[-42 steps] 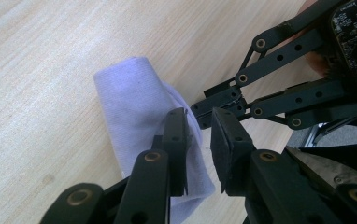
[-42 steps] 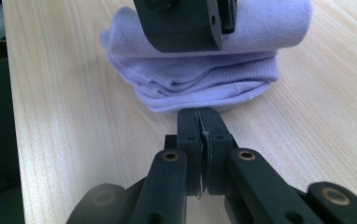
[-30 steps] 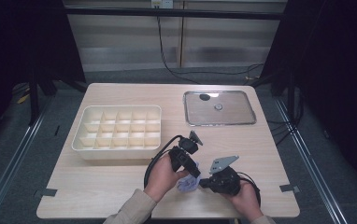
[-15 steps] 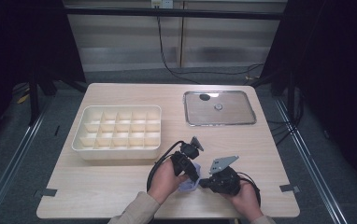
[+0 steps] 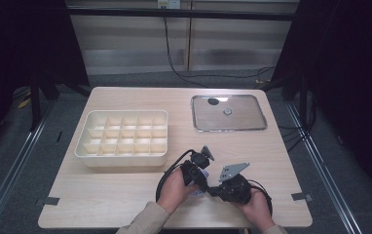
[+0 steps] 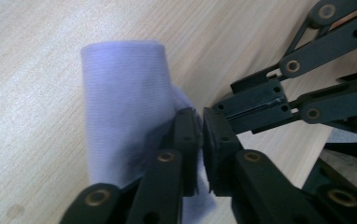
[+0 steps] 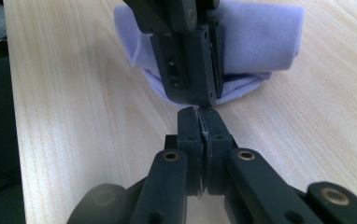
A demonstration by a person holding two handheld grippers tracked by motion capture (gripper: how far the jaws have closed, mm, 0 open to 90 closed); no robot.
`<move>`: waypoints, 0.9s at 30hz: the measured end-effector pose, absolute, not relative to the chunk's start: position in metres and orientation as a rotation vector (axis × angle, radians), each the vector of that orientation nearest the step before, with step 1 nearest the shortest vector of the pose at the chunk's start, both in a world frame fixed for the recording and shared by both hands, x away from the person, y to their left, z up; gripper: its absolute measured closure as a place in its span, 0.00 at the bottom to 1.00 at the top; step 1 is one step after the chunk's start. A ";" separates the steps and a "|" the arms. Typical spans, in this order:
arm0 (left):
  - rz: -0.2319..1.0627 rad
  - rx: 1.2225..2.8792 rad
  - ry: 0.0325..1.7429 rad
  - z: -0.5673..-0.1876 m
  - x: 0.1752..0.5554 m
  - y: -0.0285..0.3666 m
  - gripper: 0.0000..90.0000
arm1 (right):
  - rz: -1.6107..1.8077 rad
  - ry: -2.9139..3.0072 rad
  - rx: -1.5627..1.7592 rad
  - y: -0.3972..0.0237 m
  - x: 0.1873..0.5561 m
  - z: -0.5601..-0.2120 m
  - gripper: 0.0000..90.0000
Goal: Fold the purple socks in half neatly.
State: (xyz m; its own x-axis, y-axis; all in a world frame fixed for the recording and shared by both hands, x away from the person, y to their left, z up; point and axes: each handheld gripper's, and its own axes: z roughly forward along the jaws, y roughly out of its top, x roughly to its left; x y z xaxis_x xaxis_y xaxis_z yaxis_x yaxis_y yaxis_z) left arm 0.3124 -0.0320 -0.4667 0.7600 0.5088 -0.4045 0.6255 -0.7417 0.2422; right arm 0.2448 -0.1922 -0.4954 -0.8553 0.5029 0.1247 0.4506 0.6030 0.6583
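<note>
A rolled lavender cloth (image 6: pixel 120 102) lies on the wooden table near its front edge, between the person's two hands (image 5: pixel 197 191). My left gripper (image 6: pixel 200 133) is shut on a fold of the cloth. Its jaws have just been opening a little, with the fabric still pressed between the pads. My right gripper (image 7: pixel 199 121) faces it from the other side, shut on a thin edge of the same cloth (image 7: pixel 260 42). The two gripper tips almost touch, the left gripper (image 7: pixel 190 70) just above the right one's jaws. In the high view the left gripper (image 5: pixel 201 181) and the right gripper (image 5: pixel 214 189) meet over the cloth.
A cream compartment tray (image 5: pixel 120 158) stands to the left of the middle of the table. At the back right lies a shallow metal tray (image 5: pixel 228 128) holding a dark round piece (image 5: pixel 213 102) and a small round part (image 5: pixel 227 111). The front table edge is close to the hands.
The left hand has sunk toward the table and closed in on the right gripper, bringing the cloth down with it. The right hand has kept still.
</note>
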 end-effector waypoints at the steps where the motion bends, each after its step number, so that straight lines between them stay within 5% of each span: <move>1: -0.449 2.590 0.872 -0.466 0.313 -0.032 0.91 | 1.096 2.748 0.823 -0.192 0.244 -0.495 0.98; 27: -0.429 2.504 0.898 -0.422 0.321 -0.014 0.84 | 1.100 2.748 0.813 -0.191 0.245 -0.495 0.98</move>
